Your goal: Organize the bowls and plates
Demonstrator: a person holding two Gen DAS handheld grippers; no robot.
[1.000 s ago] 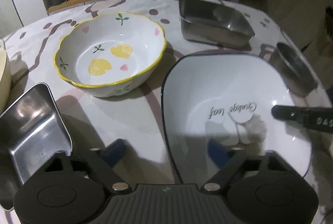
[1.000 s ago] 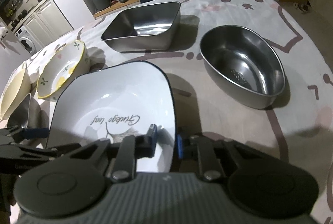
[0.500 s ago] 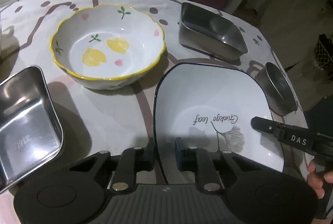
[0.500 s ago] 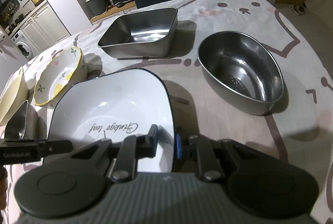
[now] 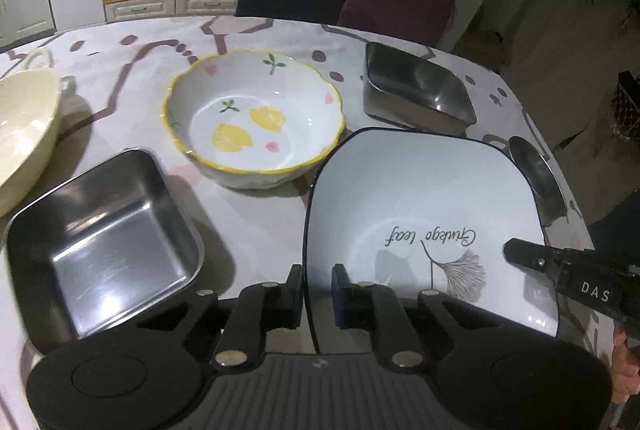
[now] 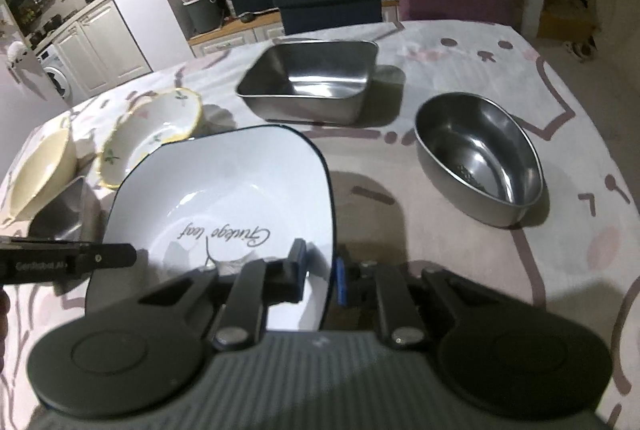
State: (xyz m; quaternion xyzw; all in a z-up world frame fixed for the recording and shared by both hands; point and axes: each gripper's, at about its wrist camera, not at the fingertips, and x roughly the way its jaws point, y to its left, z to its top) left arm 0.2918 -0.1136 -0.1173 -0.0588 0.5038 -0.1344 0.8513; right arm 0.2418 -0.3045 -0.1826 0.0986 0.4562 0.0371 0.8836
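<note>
Gripping opposite rims suits the square white ceramic plate with dark edge and leaf print (image 5: 424,206): rigid, glazed, likely slippery and breakable. Left hand-held gripper (image 5: 318,290), jaws just closing, pinches its left rim; right hand-held gripper (image 6: 322,272) pinches the right rim. Plate sits just above the bench (image 6: 460,270), judging by its shadow.

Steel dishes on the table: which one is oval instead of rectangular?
The oval steel bowl, right of the white square plate. The steel tray behind the plate and the small steel tray are both rectangular.
</note>
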